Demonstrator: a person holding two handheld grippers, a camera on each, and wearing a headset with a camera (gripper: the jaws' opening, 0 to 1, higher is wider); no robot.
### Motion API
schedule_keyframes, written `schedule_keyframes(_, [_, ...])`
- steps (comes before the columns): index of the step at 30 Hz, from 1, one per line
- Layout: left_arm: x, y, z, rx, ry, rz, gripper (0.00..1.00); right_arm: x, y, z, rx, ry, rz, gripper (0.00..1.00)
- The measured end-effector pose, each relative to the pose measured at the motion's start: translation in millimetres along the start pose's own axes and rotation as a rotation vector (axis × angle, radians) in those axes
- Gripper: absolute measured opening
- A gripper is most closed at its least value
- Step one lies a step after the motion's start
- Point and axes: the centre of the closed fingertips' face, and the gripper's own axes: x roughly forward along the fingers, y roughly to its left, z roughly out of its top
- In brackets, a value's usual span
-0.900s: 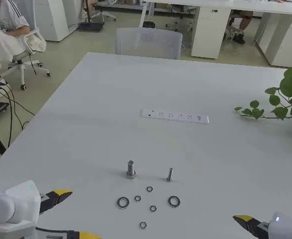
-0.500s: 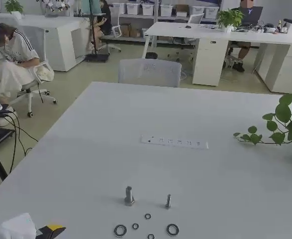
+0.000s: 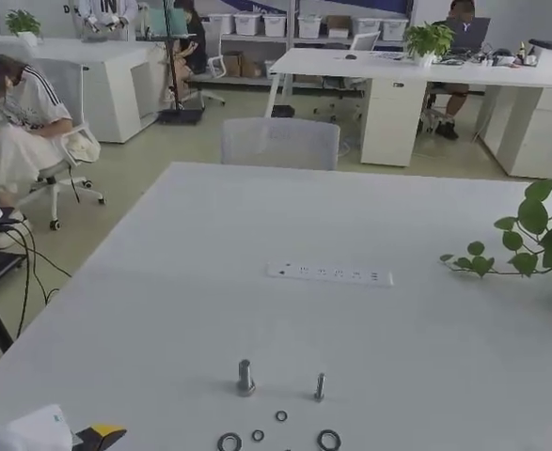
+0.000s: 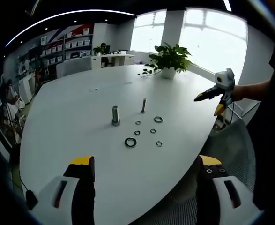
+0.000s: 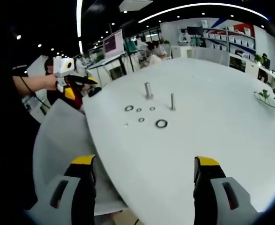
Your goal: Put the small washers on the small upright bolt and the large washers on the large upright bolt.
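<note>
A large upright bolt (image 3: 245, 378) and a small upright bolt (image 3: 320, 386) stand near the white table's front edge. Loose washers lie just before them: two large washers (image 3: 228, 442) (image 3: 328, 440) and several small washers (image 3: 281, 415). My left gripper (image 4: 145, 165) is open and empty, held off the table edge, with the large bolt (image 4: 115, 115) and small bolt (image 4: 143, 105) far ahead. One of its yellow fingertips (image 3: 102, 435) shows at the bottom left of the head view. My right gripper (image 5: 145, 162) is also open and empty, back from the washers (image 5: 161, 123) and bolts (image 5: 148, 90).
A white power strip (image 3: 330, 273) lies mid-table. A potted plant (image 3: 539, 235) hangs over the right edge. A grey chair (image 3: 280, 143) stands at the far side, and a person sits at the left (image 3: 12, 103). Each gripper shows in the other's view (image 4: 217, 93) (image 5: 74, 84).
The head view has tilted up, so the bolts and washers sit lower in the picture. Bolts and washers have not moved on the table.
</note>
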Motion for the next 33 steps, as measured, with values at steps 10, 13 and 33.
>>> schedule_keyframes(10, [-0.6, 7.6, 0.6, -0.035, -0.047, -0.004, 0.89, 15.6, 1.3, 11.9, -0.017, 0.069, -0.01, 0.82])
schedule_keyframes(13, [0.6, 3.6, -5.5, -0.005, -0.01, -0.027, 0.87, 23.3, 2.1, 19.7, -0.056, 0.068, -0.015, 0.78])
schedule_keyframes(33, [9.1, -4.9, -0.2, 0.033, 0.004, -0.083, 0.86, 65.3, -12.5, 36.7, -0.143, 0.212, 0.003, 0.61])
